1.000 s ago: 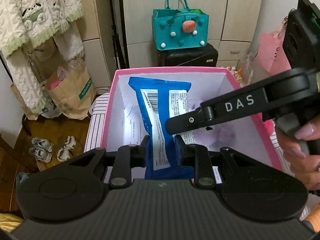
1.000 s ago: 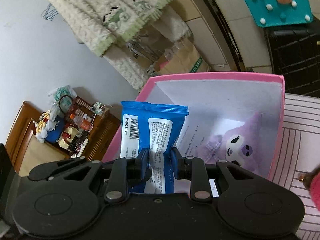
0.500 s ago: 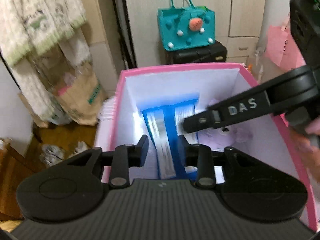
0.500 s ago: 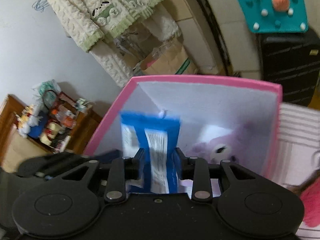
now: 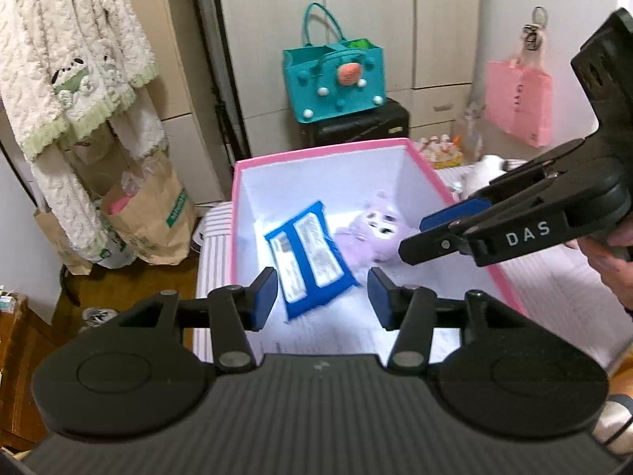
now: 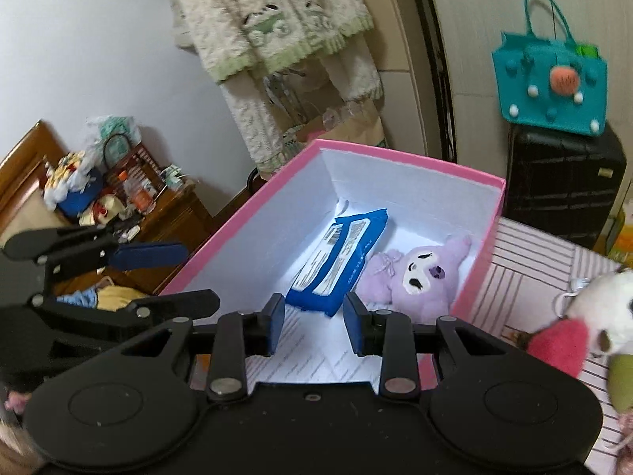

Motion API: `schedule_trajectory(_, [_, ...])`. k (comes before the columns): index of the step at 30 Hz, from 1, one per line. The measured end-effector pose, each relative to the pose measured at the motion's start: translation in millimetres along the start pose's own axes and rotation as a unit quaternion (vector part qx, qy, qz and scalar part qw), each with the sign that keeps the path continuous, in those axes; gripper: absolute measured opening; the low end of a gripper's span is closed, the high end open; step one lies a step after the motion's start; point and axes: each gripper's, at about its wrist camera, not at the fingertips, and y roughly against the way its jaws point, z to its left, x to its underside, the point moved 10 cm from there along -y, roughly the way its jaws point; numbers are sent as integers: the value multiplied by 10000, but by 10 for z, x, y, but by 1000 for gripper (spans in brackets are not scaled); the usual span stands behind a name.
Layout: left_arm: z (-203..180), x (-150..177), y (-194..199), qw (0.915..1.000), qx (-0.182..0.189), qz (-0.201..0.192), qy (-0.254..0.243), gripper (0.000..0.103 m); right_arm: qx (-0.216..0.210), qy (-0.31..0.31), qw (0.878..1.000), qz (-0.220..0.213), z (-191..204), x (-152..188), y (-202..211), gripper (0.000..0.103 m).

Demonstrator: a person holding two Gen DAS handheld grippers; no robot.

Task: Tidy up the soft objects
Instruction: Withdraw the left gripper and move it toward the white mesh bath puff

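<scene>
With jaws just opened and nothing between them, left gripper (image 5: 320, 295) and right gripper (image 6: 314, 326) above the pink box (image 6: 399, 160), both parted moderately. Blue wet-wipe pack (image 6: 342, 257) lying flat on the box floor, touching the purple plush toy (image 6: 415, 273).

The left claw (image 5: 322, 297) has just been opening; its jaws stand apart with nothing between them, above the pink box (image 5: 233, 213). Inside lie a blue pack (image 5: 310, 255) and a purple plush (image 5: 376, 231), touching. The right claw (image 5: 427, 233) hovers over the box's right side.
</scene>
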Motion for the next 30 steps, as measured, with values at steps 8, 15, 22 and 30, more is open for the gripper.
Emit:
schedule_trajectory(8, [-255, 101, 389, 9992, 328, 167, -142, 52, 73, 500, 9985, -226, 232, 193, 613, 39])
schedule_trajectory(15, [-421, 170, 638, 9986, 361, 298, -248, 54, 123, 760, 9965, -326, 318, 386, 1010, 39])
schedule_trajectory(22, [-653, 275, 798, 9972, 534, 406, -335, 57, 110, 931, 9948, -386, 351, 646, 1348, 39])
schedule_trajectory(30, [-1090, 434, 902, 9931, 887, 528, -561, 62, 344, 958, 9939, -412, 187, 1041, 1664, 42])
